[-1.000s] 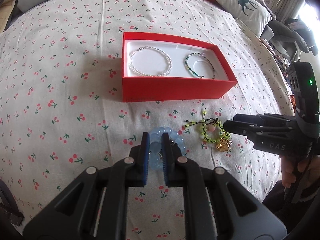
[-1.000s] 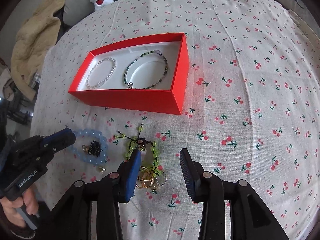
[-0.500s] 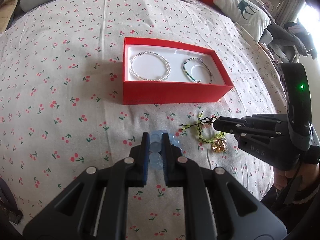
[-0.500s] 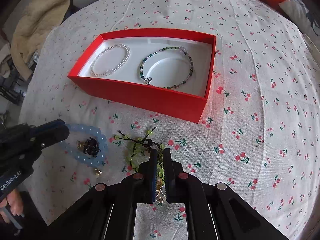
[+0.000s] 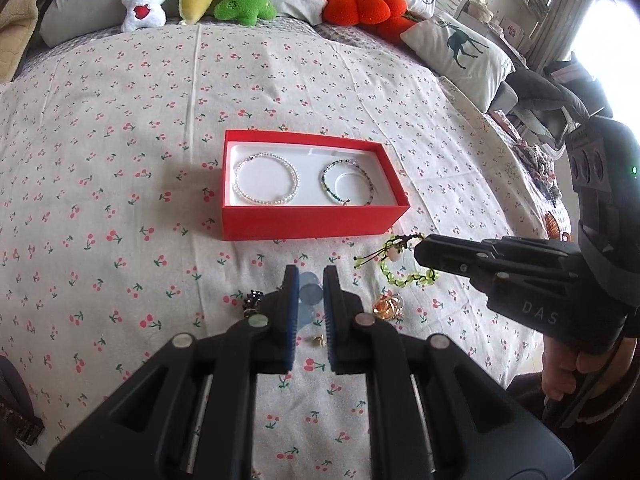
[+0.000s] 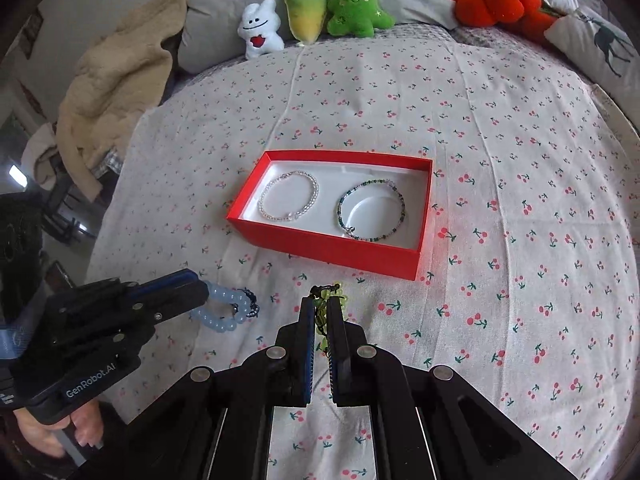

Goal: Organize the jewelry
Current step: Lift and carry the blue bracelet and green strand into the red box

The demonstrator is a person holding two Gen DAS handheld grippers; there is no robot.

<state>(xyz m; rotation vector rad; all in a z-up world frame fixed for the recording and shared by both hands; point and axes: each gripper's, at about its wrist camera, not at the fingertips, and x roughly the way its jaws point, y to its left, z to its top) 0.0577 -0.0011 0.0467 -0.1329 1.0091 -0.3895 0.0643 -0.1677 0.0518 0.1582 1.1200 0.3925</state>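
The left hand-held gripper is pressed together on a pale blue bead bracelet, which is pinched between its pads and hangs clear of the bed. A dark charm is attached at the bracelet's far end, away from the pads.

The right hand-held gripper is closed on a green bead bracelet with dark cord; the jaws have just been closing, and the bracelet is clamped between them. The free loop of the bracelet extends beyond the fingertips.

A small gold ornament is seen on the cherry-print bedsheet between the two hand-held grippers, below the green bracelet. A smaller gold piece lies just beside the left gripper's right finger.

Ahead of both hand-held grippers, well apart from them, a red box is placed on the bed. Two bracelets are laid inside it: a clear bead bracelet on the left and a dark green bead bracelet on the right.
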